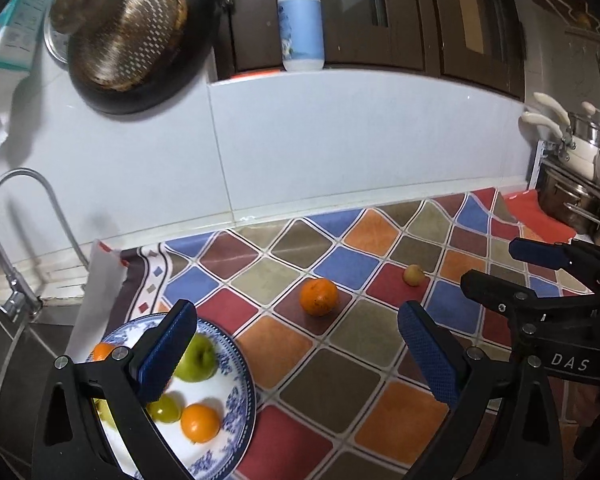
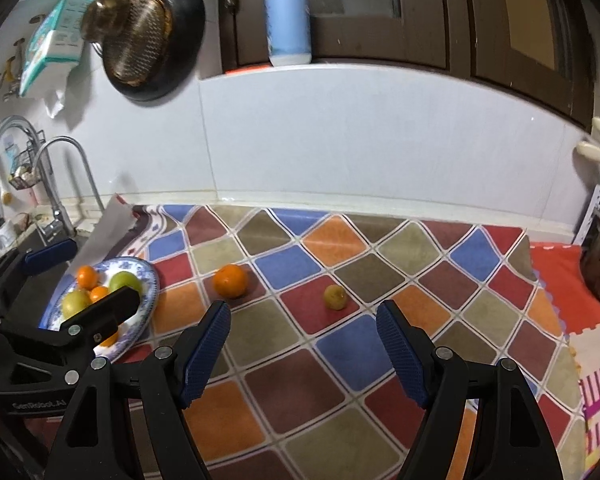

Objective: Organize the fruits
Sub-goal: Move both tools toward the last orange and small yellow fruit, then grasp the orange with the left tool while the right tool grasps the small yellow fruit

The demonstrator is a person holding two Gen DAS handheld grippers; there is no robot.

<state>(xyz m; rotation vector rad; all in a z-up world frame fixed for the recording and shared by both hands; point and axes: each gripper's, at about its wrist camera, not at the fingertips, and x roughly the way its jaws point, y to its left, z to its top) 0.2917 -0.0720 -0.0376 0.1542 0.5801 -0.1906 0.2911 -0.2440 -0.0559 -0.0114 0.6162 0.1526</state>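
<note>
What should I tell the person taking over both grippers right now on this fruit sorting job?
Left gripper: open, empty, above the right edge of the blue-and-white patterned plate.
Right gripper: open, empty, over the checkered cloth.
Done: plate holds a large green apple, smaller green fruits and several oranges.
Left: the loose round orange and the small yellowish-green fruit lie apart on the cloth, right of the plate. The small one lies just ahead of the right gripper; the orange sits nearer the plate.
</note>
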